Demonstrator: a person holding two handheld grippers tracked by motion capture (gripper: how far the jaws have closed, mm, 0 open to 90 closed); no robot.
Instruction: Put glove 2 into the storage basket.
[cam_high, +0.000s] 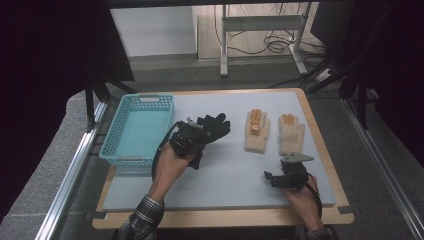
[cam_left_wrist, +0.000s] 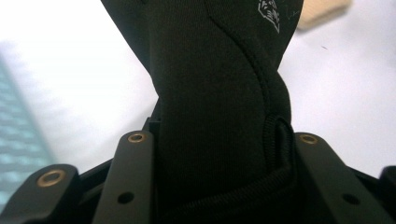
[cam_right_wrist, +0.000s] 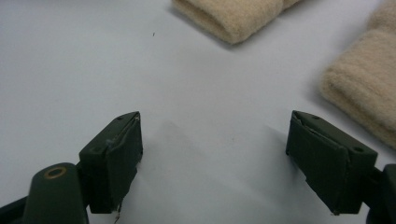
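A black glove (cam_high: 215, 126) lies on the pale mat just right of the turquoise basket (cam_high: 136, 131). My left gripper (cam_high: 189, 137) is shut on its cuff; in the left gripper view the black glove (cam_left_wrist: 215, 93) bulges out from between the two jaws. Two cream woolly gloves with orange patches lie side by side, one (cam_high: 256, 131) at centre and the other (cam_high: 291, 134) to its right. My right gripper (cam_high: 272, 178) rests low near the mat's front right, open with nothing between its fingers (cam_right_wrist: 116, 154). Cream glove cuffs (cam_right_wrist: 233, 16) (cam_right_wrist: 364, 88) lie ahead of it.
The turquoise basket has nothing in it and stands at the mat's back left. The pale mat (cam_high: 225, 175) covers a wooden table top (cam_high: 220, 217). Metal rails (cam_high: 70, 170) run along both sides, and a desk frame with cables stands on the floor behind.
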